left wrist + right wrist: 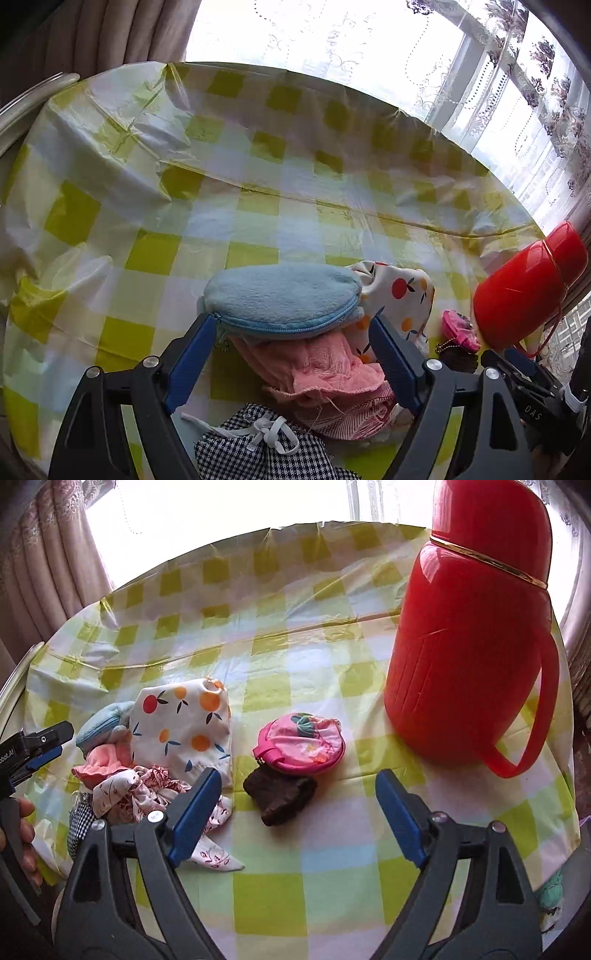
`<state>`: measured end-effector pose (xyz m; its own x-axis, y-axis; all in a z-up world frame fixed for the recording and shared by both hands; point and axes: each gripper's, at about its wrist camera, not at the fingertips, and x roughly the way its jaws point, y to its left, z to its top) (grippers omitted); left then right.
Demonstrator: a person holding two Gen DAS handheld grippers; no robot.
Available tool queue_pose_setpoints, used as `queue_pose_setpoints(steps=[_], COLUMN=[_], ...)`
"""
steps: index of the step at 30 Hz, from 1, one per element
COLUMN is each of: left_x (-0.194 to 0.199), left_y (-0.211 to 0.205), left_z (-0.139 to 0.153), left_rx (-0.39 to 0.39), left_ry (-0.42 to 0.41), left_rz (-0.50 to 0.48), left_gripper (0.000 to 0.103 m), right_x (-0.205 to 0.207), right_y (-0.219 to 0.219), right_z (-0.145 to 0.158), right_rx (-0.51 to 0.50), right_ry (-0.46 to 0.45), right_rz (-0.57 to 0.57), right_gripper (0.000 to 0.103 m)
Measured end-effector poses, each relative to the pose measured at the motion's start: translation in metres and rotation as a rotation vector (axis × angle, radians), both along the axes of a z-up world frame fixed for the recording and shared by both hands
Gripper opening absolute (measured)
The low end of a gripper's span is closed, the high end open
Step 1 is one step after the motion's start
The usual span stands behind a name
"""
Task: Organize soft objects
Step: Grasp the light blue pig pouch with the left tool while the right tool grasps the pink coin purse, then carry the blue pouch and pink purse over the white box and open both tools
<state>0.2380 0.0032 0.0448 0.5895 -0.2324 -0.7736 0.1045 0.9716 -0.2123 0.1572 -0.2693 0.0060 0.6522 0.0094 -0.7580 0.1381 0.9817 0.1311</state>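
Observation:
A pile of soft things lies on the yellow-checked tablecloth (155, 254). On top is a fluffy blue zip pouch (280, 295), over a pink towel (325, 365), a fruit-print bag (402, 295), a red-patterned cloth (351, 417) and a houndstooth drawstring bag (258, 450). My left gripper (293, 322) is open, its fingertips flanking the blue pouch without squeezing it. My right gripper (298, 775) is open and empty above a brown plush piece (280, 797) and a round pink pouch (301, 746). The right wrist view also shows the fruit-print bag (181, 727) and the left gripper (40, 746).
A tall red thermos jug (469, 646) with a handle stands at the right of the table, close to the pink pouch. A hand (26, 834) holds the left gripper. A mint-coloured item (550, 890) hangs at the table's right edge. Curtains and a bright window lie behind.

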Motion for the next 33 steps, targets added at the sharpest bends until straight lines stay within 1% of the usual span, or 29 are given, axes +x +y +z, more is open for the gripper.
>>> queue_pose_setpoints(steps=[7, 10, 13, 14, 15, 16, 17, 18, 19, 20, 21, 22, 23, 26, 29, 33], left_x=[0.012, 0.021, 0.028, 0.029, 0.029, 0.031, 0.032, 0.033, 0.033, 0.032, 0.032, 0.03, 0.029, 0.026, 0.021, 0.015], left_y=[-0.036, -0.042, -0.039, -0.038, -0.036, -0.033, -0.029, -0.026, -0.023, -0.02, -0.016, -0.014, -0.012, -0.01, -0.008, 0.001], left_z=[-0.01, -0.017, -0.021, -0.022, -0.022, -0.023, -0.024, -0.025, -0.025, -0.024, -0.022, -0.02, -0.017, -0.011, -0.007, 0.002], left_rx=[0.209, 0.262, 0.24, 0.237, 0.235, 0.224, 0.202, 0.185, 0.177, 0.159, 0.137, 0.122, 0.115, 0.109, 0.112, 0.107], left_ry=[-0.023, -0.022, -0.013, -0.017, -0.019, -0.016, -0.01, -0.008, -0.007, -0.01, -0.017, -0.029, -0.042, -0.074, -0.101, -0.138], left_rz=[-0.118, -0.118, -0.114, -0.115, -0.109, -0.099, -0.091, -0.083, -0.075, -0.067, -0.057, -0.049, -0.043, -0.023, -0.006, 0.025], left_gripper=[0.085, 0.085, 0.083, 0.076, 0.063, 0.058, 0.055, 0.049, 0.048, 0.047, 0.043, 0.041, 0.033, 0.027, 0.019, 0.012], right_x=[0.031, 0.04, 0.049, 0.052, 0.054, 0.056, 0.059, 0.061, 0.063, 0.065, 0.066, 0.066, 0.065, 0.061, 0.055, 0.046], right_y=[0.005, 0.005, 0.006, 0.006, 0.006, 0.006, 0.005, 0.004, 0.005, 0.005, 0.006, 0.006, 0.006, 0.007, 0.008, 0.009], right_z=[-0.016, -0.022, -0.027, -0.029, -0.031, -0.034, -0.036, -0.038, -0.04, -0.041, -0.044, -0.045, -0.045, -0.041, -0.032, -0.018], right_rx=[-0.035, -0.035, -0.044, -0.045, -0.047, -0.046, -0.04, -0.037, -0.041, -0.044, -0.049, -0.05, -0.052, -0.054, -0.066, -0.078], right_ry=[0.031, 0.043, 0.054, 0.057, 0.061, 0.066, 0.069, 0.074, 0.081, 0.084, 0.092, 0.093, 0.083, 0.059, 0.014, -0.038], right_rz=[-0.036, -0.046, -0.048, -0.05, -0.051, -0.051, -0.048, -0.044, -0.041, -0.035, -0.028, -0.024, -0.025, -0.018, -0.016, -0.017], right_gripper=[0.088, 0.088, 0.088, 0.088, 0.088, 0.088, 0.088, 0.087, 0.085, 0.079, 0.074, 0.074, 0.074, 0.073, 0.073, 0.073])
